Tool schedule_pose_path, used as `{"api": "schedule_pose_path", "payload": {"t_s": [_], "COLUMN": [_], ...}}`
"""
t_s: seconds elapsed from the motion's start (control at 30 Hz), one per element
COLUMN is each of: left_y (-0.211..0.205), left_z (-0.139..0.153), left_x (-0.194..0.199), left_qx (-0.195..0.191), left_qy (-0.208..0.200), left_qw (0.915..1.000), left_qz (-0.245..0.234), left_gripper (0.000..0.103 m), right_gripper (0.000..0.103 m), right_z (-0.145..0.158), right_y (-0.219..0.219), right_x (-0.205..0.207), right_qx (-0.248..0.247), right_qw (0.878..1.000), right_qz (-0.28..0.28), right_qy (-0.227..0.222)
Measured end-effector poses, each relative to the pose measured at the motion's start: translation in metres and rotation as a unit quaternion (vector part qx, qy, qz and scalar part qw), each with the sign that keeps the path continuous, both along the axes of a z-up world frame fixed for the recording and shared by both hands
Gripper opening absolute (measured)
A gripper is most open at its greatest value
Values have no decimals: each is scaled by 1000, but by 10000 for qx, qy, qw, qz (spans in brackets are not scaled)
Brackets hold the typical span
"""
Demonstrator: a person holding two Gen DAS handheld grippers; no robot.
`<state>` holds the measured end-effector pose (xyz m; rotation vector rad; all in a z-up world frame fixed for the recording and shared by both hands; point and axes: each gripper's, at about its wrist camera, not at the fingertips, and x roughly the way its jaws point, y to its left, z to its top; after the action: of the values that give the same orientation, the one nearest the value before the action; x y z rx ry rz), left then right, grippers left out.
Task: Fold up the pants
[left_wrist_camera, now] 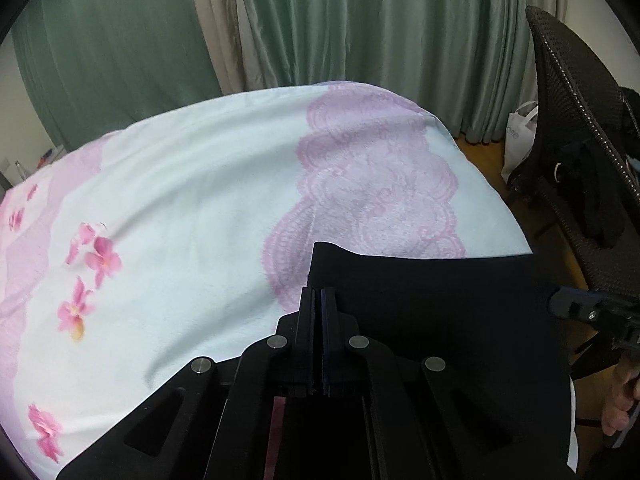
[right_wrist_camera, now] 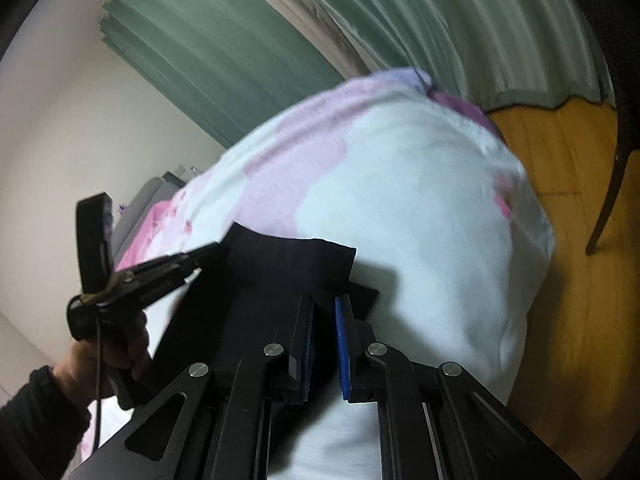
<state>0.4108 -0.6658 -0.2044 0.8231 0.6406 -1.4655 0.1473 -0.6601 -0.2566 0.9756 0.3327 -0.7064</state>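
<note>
We hold the black, smooth woven pants point(left_wrist_camera: 432, 304) by one straight edge, a corner in each tool, so that the cloth hangs taut between our hands and can be carried over itself in one flat sheet. Our left gripper point(left_wrist_camera: 319, 300) is clenched on the left corner, its black fingers pressed together with the fabric between them. Our right gripper point(right_wrist_camera: 324, 320) grasps the other corner, its blue ribbed pads point(right_wrist_camera: 343, 344) a little apart because a thicker bunch of cloth sits between them. The pants are raised just above the near edge of the bed, over the soft white fleece blanket with pink flowers and lace pattern point(left_wrist_camera: 192, 184). That plush, slightly rumpled surface should give a clean landing. Pleated green satin curtains point(left_wrist_camera: 360, 32) hang behind.
</note>
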Motion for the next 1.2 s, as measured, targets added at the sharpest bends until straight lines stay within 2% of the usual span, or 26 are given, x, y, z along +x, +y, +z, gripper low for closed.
{"api": "schedule_pose_path", "payload": {"t_s": [0.13, 0.23, 0.3, 0.33, 0.37, 0.4, 0.43, 0.47, 0.6, 0.77, 0.87, 1.03, 1.2], "left_y": [3, 8, 7, 7, 9, 13, 15, 20, 46, 86, 125, 209, 309], "left_z": [-5, 0, 2, 3, 6, 10, 13, 18, 40, 59, 75, 99, 112], "left_x": [-2, -7, -9, -11, -12, -12, -12, -14, -19, -25, -25, -6, 23], "left_qx": [-56, -212, -212, -221, -263, -327, -388, -488, -690, -612, -685, -815, -723], "left_qy": [-136, -281, -358, -385, -390, -385, -379, -353, -188, -297, -387, -448, -674], "left_qw": [9999, 9994, 9991, 9990, 9989, 9986, 9984, 9980, 9970, 9966, 9951, 9883, 9752], "left_qz": [33, 39, 48, 57, 80, 123, 169, 216, 302, 464, 603, 1210, 1981], "left_gripper": [6, 9, 14, 23, 36, 44, 56, 60, 64, 66, 66, 66, 66], "right_gripper": [13, 19, 35, 40, 47, 47, 47, 47, 47, 47, 47, 47, 47], "right_z": [-16, -9, -4, -1, 0, 2, 6, 9, 25, 41, 61, 105, 136], "right_y": [-11, -7, -3, -2, -1, 1, 3, 5, 15, 31, 48, 87, 141], "right_x": [3, 1, -1, -4, -6, -8, -11, -13, -17, -18, -8, 21, 65], "right_qx": [395, 192, 28, -21, -32, -42, -70, -98, -283, -201, -276, -731, -1055], "right_qw": [9991, 9996, 9995, 9994, 9992, 9992, 9992, 9991, 9982, 9988, 9974, 9882, 9720], "right_qz": [145, 143, 49, -19, -69, -101, -86, -57, 113, 295, 612, 1332, 2089], "right_qy": [24, 119, 303, 356, 380, 383, 375, 403, 513, 337, 280, 184, 194]}}
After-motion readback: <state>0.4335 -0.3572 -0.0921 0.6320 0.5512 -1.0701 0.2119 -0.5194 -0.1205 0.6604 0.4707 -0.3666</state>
